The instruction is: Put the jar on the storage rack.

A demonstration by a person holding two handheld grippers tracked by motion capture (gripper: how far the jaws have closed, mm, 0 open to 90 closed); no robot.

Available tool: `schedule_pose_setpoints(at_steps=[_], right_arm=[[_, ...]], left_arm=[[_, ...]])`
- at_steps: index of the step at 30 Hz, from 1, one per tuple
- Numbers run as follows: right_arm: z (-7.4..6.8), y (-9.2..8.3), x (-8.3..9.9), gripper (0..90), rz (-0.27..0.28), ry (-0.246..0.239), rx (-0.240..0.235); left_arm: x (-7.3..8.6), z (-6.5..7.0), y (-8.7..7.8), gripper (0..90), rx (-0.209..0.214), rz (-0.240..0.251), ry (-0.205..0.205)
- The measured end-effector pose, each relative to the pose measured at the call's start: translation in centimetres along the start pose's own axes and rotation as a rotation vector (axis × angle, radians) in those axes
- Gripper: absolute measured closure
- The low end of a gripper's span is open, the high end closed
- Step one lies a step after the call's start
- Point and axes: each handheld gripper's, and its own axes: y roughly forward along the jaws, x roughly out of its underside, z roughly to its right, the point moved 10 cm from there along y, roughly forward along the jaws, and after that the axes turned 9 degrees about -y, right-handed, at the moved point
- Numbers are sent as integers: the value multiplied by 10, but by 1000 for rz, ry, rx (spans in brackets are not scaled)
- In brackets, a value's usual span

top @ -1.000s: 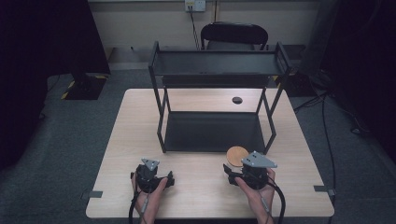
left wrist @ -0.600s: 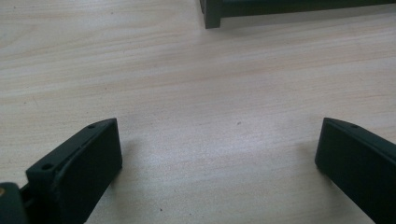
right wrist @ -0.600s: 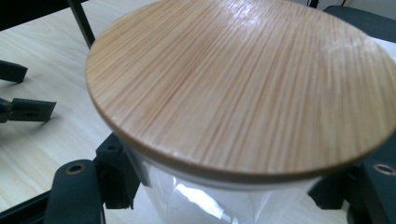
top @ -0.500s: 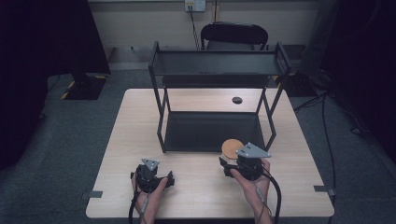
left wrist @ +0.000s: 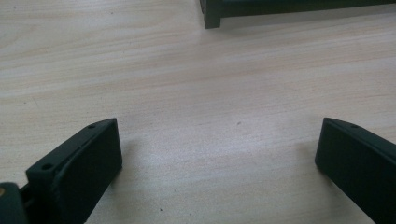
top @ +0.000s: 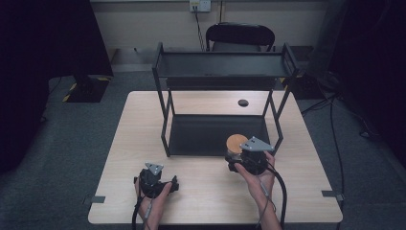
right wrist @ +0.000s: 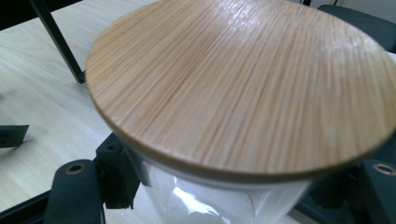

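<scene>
Since a second ago your right hand-held gripper (top: 238, 154) has carried the glass jar (right wrist: 219, 200) forward, from the near part of the table (top: 210, 201) up to the front edge of the rack's lower shelf (top: 206, 136). The jar's bamboo lid (top: 236, 142) now sits just over that edge. This looks like the approach to setting the jar on the rack, with the placing itself not yet done.

The right jaws are clamped on the jar's glass body just below the lid, one at each side in the right gripper view. Your left hand-held gripper (top: 155, 182) has stayed low on the table near you, jaws wide apart with bare wood between them and nothing held.

The rack's front right leg (top: 276, 122) stands just beside the jar, and the upper shelf (top: 220, 64) hangs over the lower one, so you likely need to go in low and left of that leg. A small dark disc (top: 243, 102) lies on the table behind the rack, well out of the way.
</scene>
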Motion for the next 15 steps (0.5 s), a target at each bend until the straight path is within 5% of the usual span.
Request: schedule_pose_setpoints(at_steps=[15], right_arm=[[11, 20, -19, 262, -5, -11, 14]], left_arm=[[0, 0, 0, 1, 0, 0, 0]])
